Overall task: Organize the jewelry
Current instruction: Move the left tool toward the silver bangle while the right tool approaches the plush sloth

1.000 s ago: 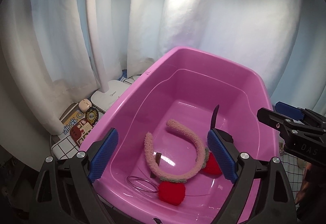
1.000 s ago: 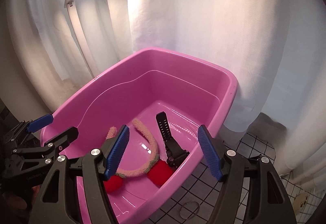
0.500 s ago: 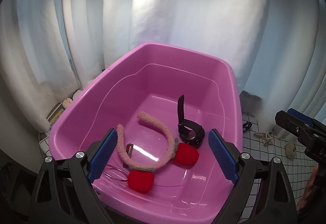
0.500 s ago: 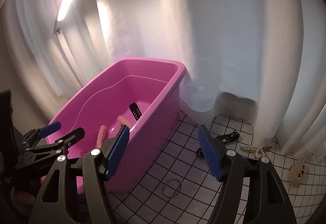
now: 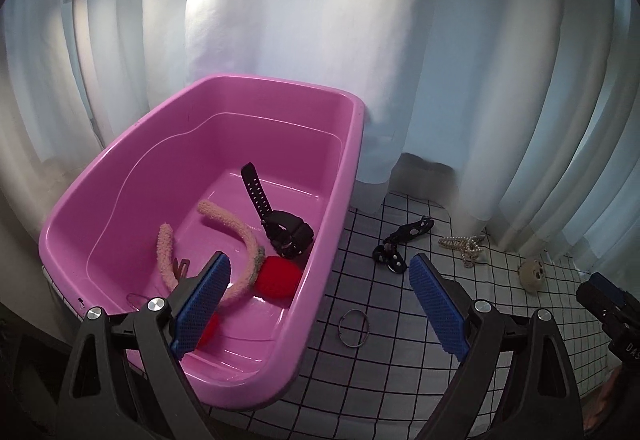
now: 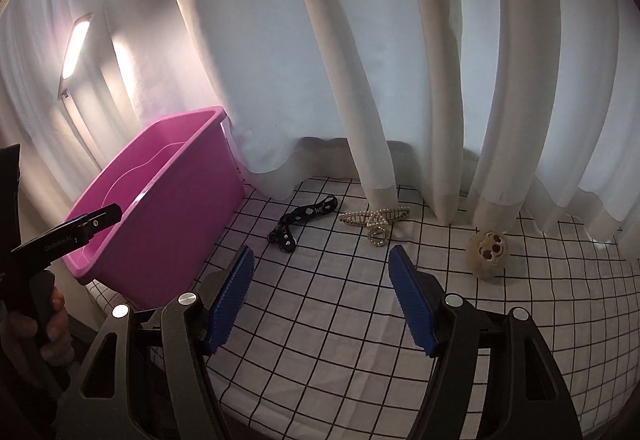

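A pink tub (image 5: 348, 176) (image 6: 176, 200) stands on the checked cloth at the left. It holds a fuzzy pink headband with red pompoms (image 5: 240, 232) and a black watch (image 5: 286, 228). On the cloth lie a thin metal ring (image 5: 353, 323), a black strap (image 5: 404, 238) (image 6: 306, 220), a pearl hair claw (image 5: 464, 246) (image 6: 374, 222) and a beige round clip (image 5: 532, 274) (image 6: 489, 252). My left gripper (image 5: 320, 308) is open and empty over the tub's right rim. My right gripper (image 6: 322, 294) is open and empty above the cloth, short of the strap and claw.
White curtains (image 6: 360, 60) hang close behind the cloth and the tub. A lit floor lamp (image 6: 76, 44) stands behind the tub at the left. The checked cloth (image 6: 340, 340) spreads to the right of the tub.
Both grippers have swung right, away from the tub's inside. The cloth with the strap, hair claw and beige clip has come into view. Both stay open and empty.
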`<state>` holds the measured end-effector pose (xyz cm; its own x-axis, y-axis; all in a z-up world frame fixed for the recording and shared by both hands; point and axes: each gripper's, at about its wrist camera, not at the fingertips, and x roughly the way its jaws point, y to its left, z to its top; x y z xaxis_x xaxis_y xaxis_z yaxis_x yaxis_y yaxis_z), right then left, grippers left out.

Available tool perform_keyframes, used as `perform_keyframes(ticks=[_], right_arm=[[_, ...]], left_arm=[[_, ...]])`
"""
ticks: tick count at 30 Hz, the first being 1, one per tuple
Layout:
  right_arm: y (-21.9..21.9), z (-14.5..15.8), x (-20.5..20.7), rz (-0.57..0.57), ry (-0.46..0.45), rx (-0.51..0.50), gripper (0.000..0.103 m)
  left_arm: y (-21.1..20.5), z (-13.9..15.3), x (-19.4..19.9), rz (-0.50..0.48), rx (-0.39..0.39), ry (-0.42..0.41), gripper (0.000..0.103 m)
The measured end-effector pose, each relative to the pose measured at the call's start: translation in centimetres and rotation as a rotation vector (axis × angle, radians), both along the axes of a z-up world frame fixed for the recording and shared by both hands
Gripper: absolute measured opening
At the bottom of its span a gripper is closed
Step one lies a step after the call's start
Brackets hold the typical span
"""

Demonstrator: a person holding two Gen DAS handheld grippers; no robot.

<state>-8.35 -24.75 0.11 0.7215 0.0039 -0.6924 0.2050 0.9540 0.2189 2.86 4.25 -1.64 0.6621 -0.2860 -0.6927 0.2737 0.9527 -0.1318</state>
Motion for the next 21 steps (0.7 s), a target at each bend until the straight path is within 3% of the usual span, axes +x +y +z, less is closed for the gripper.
perform_keyframes(ticks=[5, 11, 21], right_arm=[[-3.7, -1.8, -3.3, -0.081, 0.041, -0.001, 0.067], [-8.0, -3.5, -5.3, -0.159, 0.084, 0.012, 0.067], [-11.5, -6.6, -5.7, -0.161, 0.139, 0.019, 0.067]], left_arm=[[-2.6, -0.6, -1.9, -0.05, -0.033, 0.008, 0.092], [-5.7, -2.7, -3.4, -0.09, 0.008, 0.04, 0.093], [-6.6, -6.8, -4.1, -0.017, 0.06, 0.094, 0.093]])
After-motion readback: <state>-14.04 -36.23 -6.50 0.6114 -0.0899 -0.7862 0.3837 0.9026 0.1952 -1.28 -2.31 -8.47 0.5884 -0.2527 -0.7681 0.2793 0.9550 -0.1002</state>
